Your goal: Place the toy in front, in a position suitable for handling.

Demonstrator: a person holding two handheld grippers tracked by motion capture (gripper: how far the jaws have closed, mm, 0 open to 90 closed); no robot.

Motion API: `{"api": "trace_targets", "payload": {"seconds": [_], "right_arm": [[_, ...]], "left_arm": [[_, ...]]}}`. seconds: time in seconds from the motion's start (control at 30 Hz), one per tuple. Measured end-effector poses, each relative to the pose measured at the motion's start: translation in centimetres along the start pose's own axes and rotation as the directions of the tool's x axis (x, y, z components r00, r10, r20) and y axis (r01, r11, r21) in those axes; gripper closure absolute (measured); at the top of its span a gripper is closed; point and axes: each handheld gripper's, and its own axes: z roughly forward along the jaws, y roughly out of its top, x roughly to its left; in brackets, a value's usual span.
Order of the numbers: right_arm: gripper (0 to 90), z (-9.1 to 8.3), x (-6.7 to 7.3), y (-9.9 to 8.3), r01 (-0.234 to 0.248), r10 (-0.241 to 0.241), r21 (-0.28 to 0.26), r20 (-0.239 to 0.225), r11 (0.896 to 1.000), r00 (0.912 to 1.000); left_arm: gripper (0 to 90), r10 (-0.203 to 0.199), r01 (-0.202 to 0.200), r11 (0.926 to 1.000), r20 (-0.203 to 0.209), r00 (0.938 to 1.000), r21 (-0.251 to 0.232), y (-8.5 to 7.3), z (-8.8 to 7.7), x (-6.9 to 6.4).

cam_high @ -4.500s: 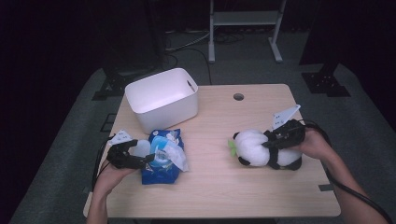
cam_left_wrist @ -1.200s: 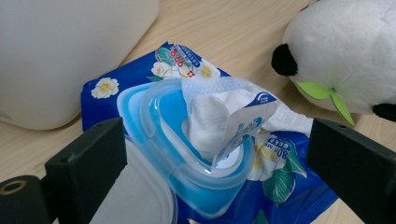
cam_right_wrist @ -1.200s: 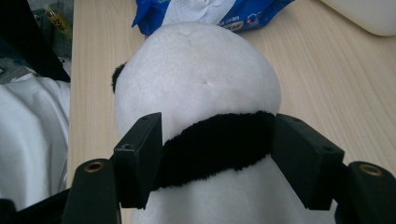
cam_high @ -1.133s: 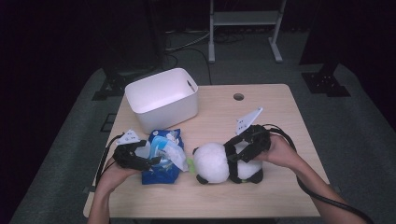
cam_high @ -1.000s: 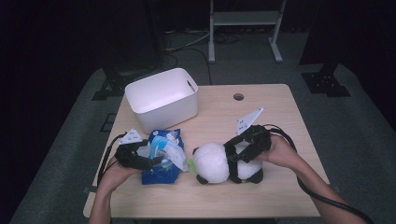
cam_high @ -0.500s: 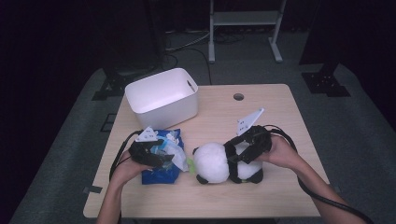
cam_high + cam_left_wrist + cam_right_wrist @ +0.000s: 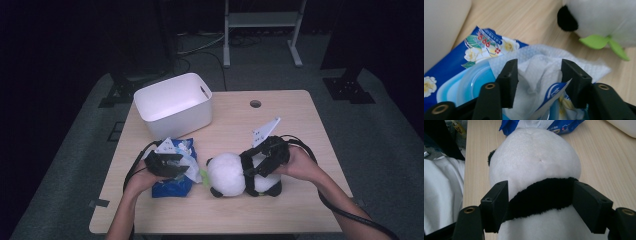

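Observation:
A blue wet-wipe pack (image 7: 172, 186) lies at the front left of the table, with a white wipe (image 7: 536, 67) sticking up crumpled from its lid. My left gripper (image 7: 539, 75) is low over the pack. Its jaws have just been closing and stand on either side of the wipe tuft without squeezing it. A white and black panda plush (image 7: 227, 175) lies just right of the pack, its green leaf (image 7: 599, 41) towards the wipe. My right gripper (image 7: 540, 205) is shut on the plush's black band, and the plush rests on the table.
A white plastic bin (image 7: 172, 105) stands at the back left, just behind the pack. The wooden table (image 7: 300, 125) has a cable hole near its far edge. White cloth of the person's clothing (image 7: 441, 195) hangs at the front edge.
My left gripper has slid right and down over the pack onto the wipe, and its jaws have narrowed. The plush, moved left beside the pack earlier, has kept still with the right gripper.

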Motion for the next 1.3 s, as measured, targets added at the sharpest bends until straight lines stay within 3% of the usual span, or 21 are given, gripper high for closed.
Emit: {"api": "trace_targets", "payload": {"seconds": [0.1,0.27,0.63,0.8,1.07,1.3], "right_arm": [[27.8,0.1,0.0,-0.1,0.001,-0.001,0.0,-0.004,1.0,1.0],[27.5,0.1,0.0,-0.1,0.001,-0.001,0.002,-0.007,1.0,1.0],[26.7,0.2,0.0,-0.3,0.002,-0.002,-0.003,-0.011,1.0,0.9999],[26.6,0.2,0.0,-0.2,0.002,-0.002,0.0,-0.013,1.0,0.9999],[26.7,0.3,-0.1,-0.2,0.006,-0.006,0.001,-0.017,1.0,0.9998],[26.7,0.3,-0.1,-0.2,0.003,-0.003,0.001,-0.018,1.0,0.9998]], "left_arm": [[58.5,-0.006,0.007,0.9998,-0.014,0.9999,0.019,-0.4,0.4,0.1],[60.6,-0.037,0.038,0.9991,-0.01,0.9993,0.021,-0.6,0.4,0.2],[66.6,-0.02,0.02,0.9995,-0.005,0.9998,0.024,-0.7,0.3,0.0],[78.5,-0.011,0.012,0.9996,-0.006,0.9999,0.027,-0.7,0.2,0.2],[82.2,-0.035,0.035,0.9991,0.007,0.9994,-0.024,-0.8,-0.5,0.3],[82.3,-0.03,0.03,0.9973,0.01,0.9995,-0.067,-0.2,-1.7,0.2]]}}
